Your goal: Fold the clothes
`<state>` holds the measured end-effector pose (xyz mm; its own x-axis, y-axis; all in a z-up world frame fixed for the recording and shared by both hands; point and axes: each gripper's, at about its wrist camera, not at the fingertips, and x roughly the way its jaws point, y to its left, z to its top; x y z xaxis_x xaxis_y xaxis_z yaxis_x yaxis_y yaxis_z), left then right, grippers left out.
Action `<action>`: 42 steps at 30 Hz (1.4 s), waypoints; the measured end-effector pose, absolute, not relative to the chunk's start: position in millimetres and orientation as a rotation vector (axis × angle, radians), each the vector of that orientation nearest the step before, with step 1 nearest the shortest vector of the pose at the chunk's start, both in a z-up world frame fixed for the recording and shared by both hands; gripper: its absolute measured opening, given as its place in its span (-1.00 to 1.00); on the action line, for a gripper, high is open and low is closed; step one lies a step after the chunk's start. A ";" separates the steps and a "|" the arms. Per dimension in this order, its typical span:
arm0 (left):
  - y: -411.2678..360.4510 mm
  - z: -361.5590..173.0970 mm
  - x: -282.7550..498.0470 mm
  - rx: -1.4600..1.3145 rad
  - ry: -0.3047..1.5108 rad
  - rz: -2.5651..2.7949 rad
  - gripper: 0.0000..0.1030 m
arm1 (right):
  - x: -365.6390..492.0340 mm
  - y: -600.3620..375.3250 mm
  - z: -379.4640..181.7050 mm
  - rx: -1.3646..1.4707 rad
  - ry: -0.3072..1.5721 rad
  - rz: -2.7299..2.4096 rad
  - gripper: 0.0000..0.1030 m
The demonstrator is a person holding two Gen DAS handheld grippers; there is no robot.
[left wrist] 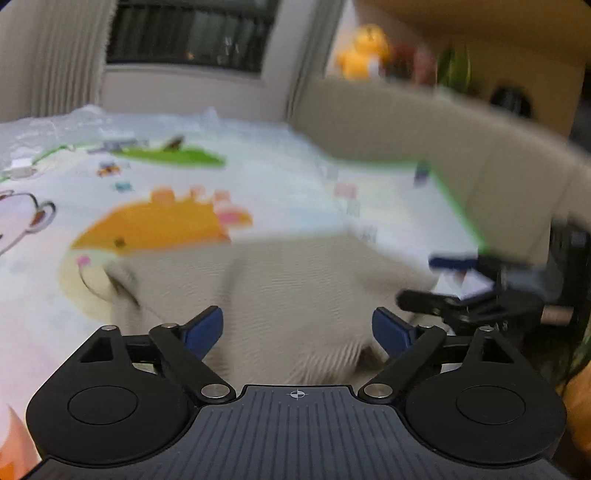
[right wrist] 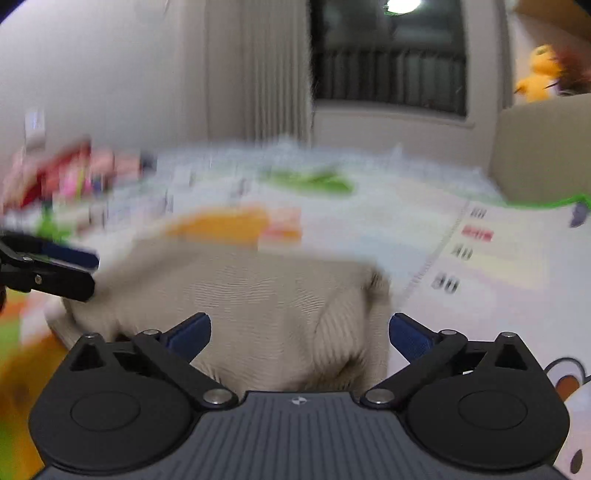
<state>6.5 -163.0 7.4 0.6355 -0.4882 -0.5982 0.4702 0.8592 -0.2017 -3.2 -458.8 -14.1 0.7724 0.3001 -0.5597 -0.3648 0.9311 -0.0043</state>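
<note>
A beige ribbed garment (left wrist: 295, 288) lies bunched on a colourful play mat (left wrist: 280, 184) printed with cartoon animals, and serves here as the landmark. Both views are blurred, so fine detail is hard to read.

In the left wrist view, the left gripper (left wrist: 297, 328) hangs just above the near edge of the garment, its two blue-padded fingers (left wrist: 205, 328) spread wide with nothing between them. The cloth fills the gap ahead of them. To the right of the garment, the right gripper (left wrist: 448, 282) appears side-on. Something white shows beside its blue pad — possibly a corner of cloth or paper, though the blur leaves that uncertain.

In the right wrist view, the right gripper (right wrist: 299, 332) likewise hangs over the near edge of the garment (right wrist: 258, 306), fingers (right wrist: 410, 336) held far apart and empty. To the left of the garment, the left gripper (right wrist: 83, 273) enters from the frame edge, its tips at the cloth's left side.

Beyond the garment, the mat (right wrist: 498, 266) runs back to a pale wall with a dark window (left wrist: 192, 33) and ribbed curtains (right wrist: 258, 74). Behind and to the right of the garment — past a beige upholstered edge (left wrist: 424, 122) — sits a yellow plush toy (left wrist: 365, 51). Blurred red and pink objects (right wrist: 70, 173) sit beyond the garment's left side.
</note>
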 end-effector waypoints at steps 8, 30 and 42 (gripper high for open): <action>-162.6 -19.9 -21.3 0.155 0.703 -0.527 0.76 | -21.5 -499.7 -41.7 -0.069 0.695 0.328 1.00; -83.6 -41.5 39.1 -0.680 0.887 -0.473 0.85 | 145.5 -465.4 -24.8 -0.138 0.714 0.312 0.07; -110.2 -37.1 98.6 -0.463 0.798 -0.408 0.92 | 12.5 -491.1 -40.9 0.011 0.668 0.234 0.21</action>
